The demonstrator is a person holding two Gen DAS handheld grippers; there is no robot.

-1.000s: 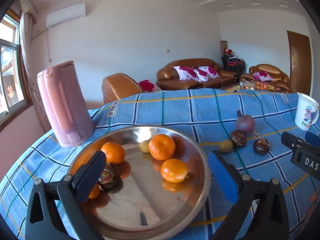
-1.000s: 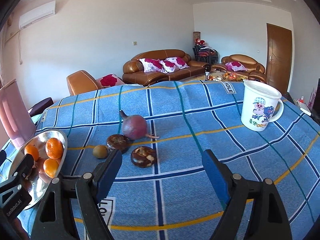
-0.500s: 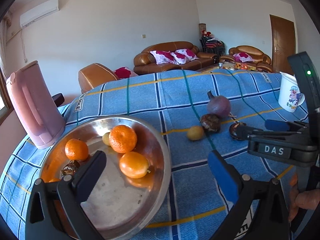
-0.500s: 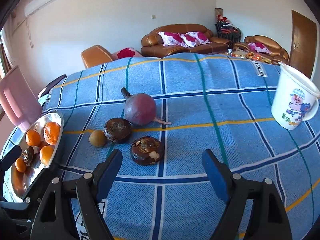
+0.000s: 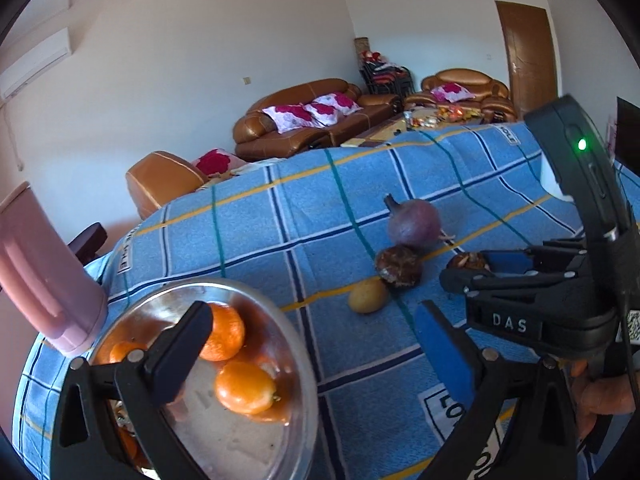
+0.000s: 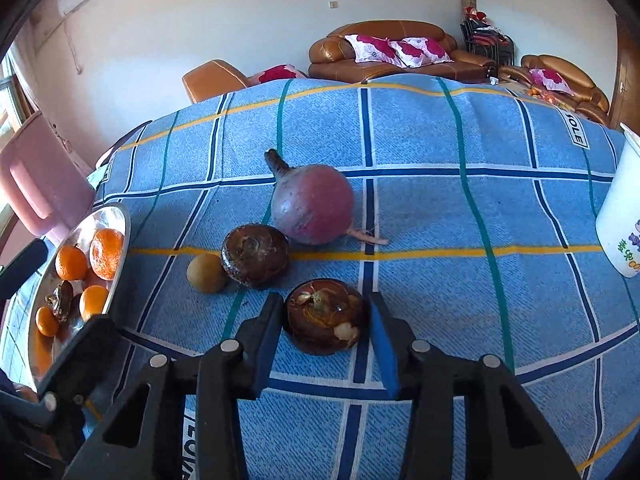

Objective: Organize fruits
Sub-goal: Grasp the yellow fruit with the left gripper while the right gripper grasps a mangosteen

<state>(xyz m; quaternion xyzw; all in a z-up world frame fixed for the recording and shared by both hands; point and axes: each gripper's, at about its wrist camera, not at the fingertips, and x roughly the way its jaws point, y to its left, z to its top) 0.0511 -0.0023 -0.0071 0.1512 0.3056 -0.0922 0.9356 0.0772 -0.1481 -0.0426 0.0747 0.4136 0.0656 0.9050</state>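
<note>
My right gripper (image 6: 326, 308) points down at the blue checked cloth, its jaws closing, with a dark brown round fruit (image 6: 326, 322) between its pads and touching both. Behind it lie a second dark brown fruit (image 6: 256, 254), a small yellow-brown fruit (image 6: 206, 272) and a purple root with a stalk (image 6: 312, 208). At the left, a steel plate (image 5: 298, 344) holds several oranges (image 5: 244, 388) and a dark fruit. My left gripper (image 5: 312, 312) hangs open and empty over the plate's right rim. The right gripper (image 5: 468, 270) also shows at the right of the left wrist view.
A pink kettle (image 5: 36, 272) stands just left of the plate. A white cartoon mug (image 6: 620, 216) sits at the table's right side. A hand (image 5: 600, 396) holds the right gripper's handle. Sofas and a door lie beyond the table.
The right gripper came forward and down over the nearest dark fruit, and its jaws narrowed around it. The left gripper slid right and rolled, so the plate sits lower left in its view.
</note>
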